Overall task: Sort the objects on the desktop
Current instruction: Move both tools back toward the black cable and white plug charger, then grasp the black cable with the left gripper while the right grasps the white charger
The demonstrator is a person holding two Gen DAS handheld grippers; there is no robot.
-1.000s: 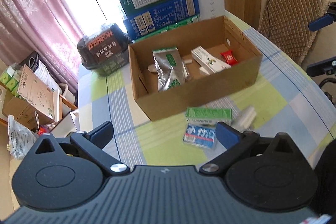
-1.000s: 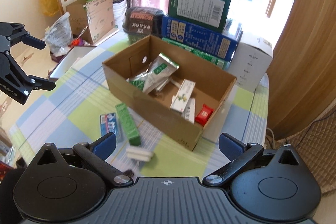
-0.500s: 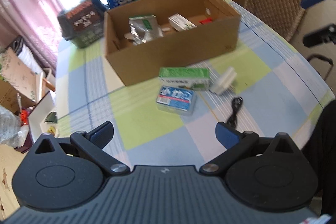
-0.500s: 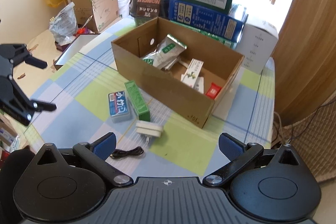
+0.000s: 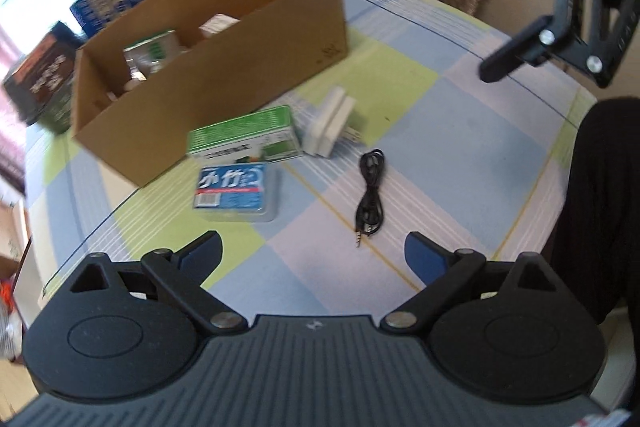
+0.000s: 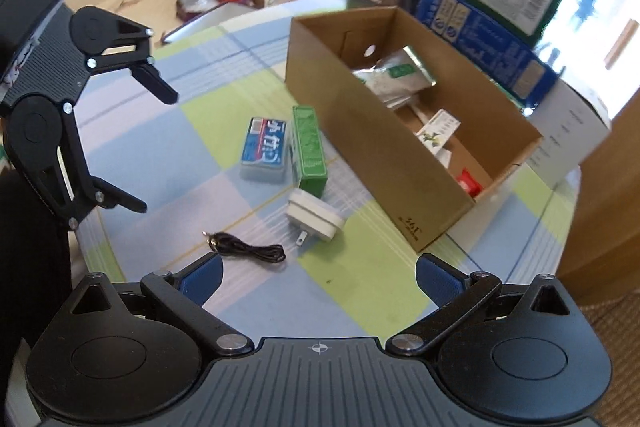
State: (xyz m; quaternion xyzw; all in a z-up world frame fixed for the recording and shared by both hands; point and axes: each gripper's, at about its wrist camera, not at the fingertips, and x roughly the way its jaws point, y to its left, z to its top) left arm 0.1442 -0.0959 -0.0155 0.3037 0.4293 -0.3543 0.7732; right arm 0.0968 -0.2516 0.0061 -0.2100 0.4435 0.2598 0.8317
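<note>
Cable [image 5: 371,195] lay thin at twelve o'clock of my left gripper [image 5: 313,254], jaws spread but narrowing, empty; I feared skidding off it.

The right gripper [image 6: 318,277] stood wide open with nothing between its fingers. Just ahead of its left fingertip lay a coiled black cable [image 6: 250,249]; a white plug adapter [image 6: 314,215] lay farther ahead, and the cardboard box [image 6: 360,131] beyond.
</note>
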